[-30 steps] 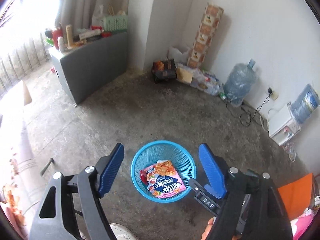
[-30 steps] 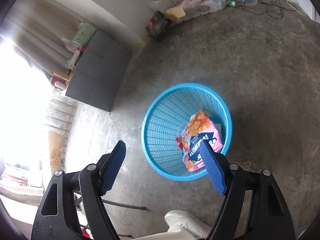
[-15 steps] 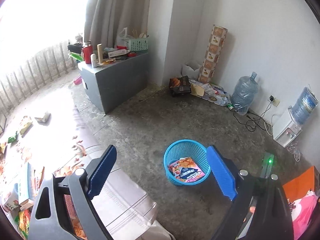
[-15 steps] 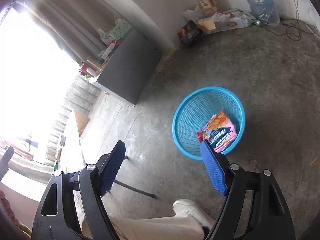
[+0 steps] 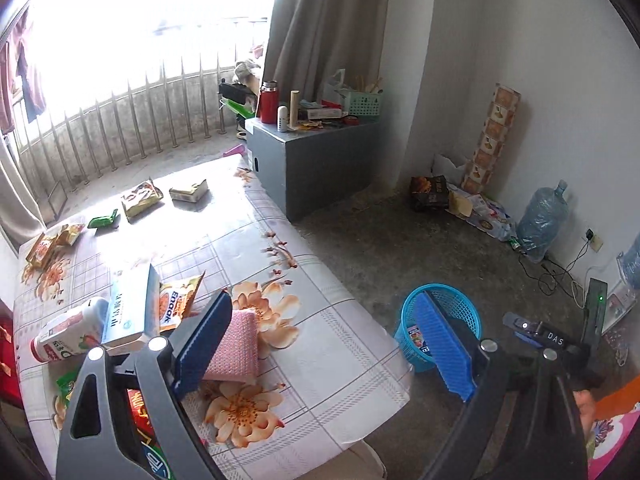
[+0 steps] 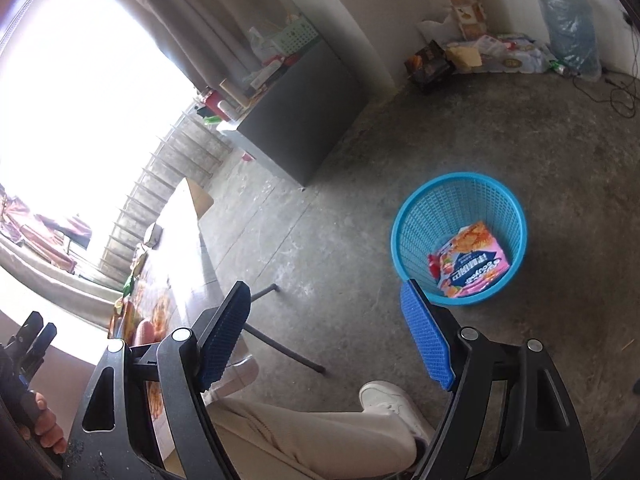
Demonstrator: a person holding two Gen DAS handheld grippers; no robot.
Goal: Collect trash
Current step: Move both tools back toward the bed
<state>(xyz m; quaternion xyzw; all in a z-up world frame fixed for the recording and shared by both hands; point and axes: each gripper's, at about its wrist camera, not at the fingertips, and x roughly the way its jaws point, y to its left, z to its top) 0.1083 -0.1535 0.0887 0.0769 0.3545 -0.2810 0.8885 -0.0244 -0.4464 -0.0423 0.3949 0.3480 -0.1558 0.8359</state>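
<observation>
Hovering over the near end of the flower-printed tablecloth [image 5: 320,344], the left gripper [image 5: 324,344] has its blue-padded jaws spread wide with nothing between them, which reads as readiness for the next piece of litter. Just ahead of its left jaw lie a white and blue flat carton [image 5: 130,308] and an orange snack packet [image 5: 178,306]; the carton's long axis runs away from the gripper toward the balcony railing, and the packet leans against it with its torn top pointing up and away. A white plastic bottle with a strawberry label [image 5: 66,334] lies on its side further left, cap end toward the carton. A pink knitted cloth [image 5: 236,348] sits partly under the left jaw. More wrappers are scattered well beyond, near the table's far end. The right gripper [image 6: 326,334] is also open and empty, angled at the concrete floor; just past its right jaw stands the round blue mesh basket [image 6: 416,216], placed within easy reach of the table, with a pink snack bag [image 6: 470,260] lying flat inside it.
</observation>
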